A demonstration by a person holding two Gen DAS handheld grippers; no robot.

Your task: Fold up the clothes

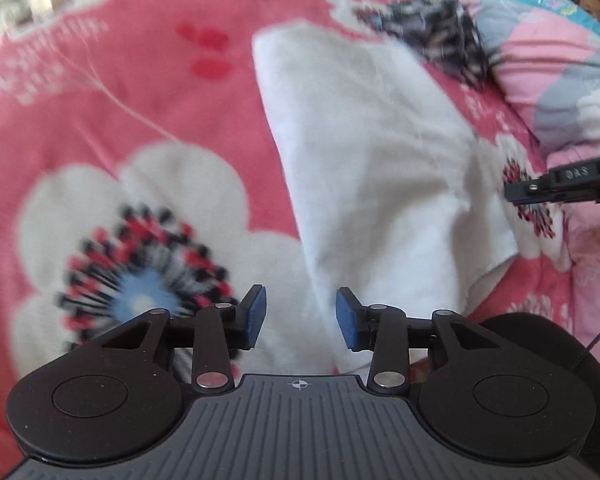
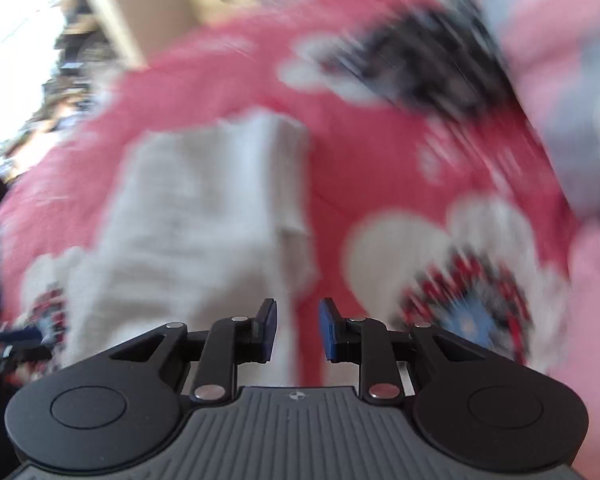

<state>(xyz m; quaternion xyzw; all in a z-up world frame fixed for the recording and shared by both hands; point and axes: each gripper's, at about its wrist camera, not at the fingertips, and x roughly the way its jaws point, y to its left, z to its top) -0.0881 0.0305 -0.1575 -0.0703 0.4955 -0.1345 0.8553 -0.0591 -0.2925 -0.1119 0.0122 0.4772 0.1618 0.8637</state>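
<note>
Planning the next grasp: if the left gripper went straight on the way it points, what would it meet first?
Probably the white garment lying on the pink floral bedspread; the open left gripper points at its near edge.

Plain white folded cloth garment (image 1: 380,152) on pink-red bedspread with white flowers, blue-black-red centres (image 1: 100,80); black-and-white patterned crumpled fabric (image 1: 440,36); pastel pink-grey-blue quilt (image 1: 560,80); blue gripper pads (image 1: 256,316).

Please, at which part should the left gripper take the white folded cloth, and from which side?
Probably the near right corner of the white cloth, coming from the right. There its edge lifts slightly off the pink floral blanket, so a finger could slip under. The left gripper is open.
</note>
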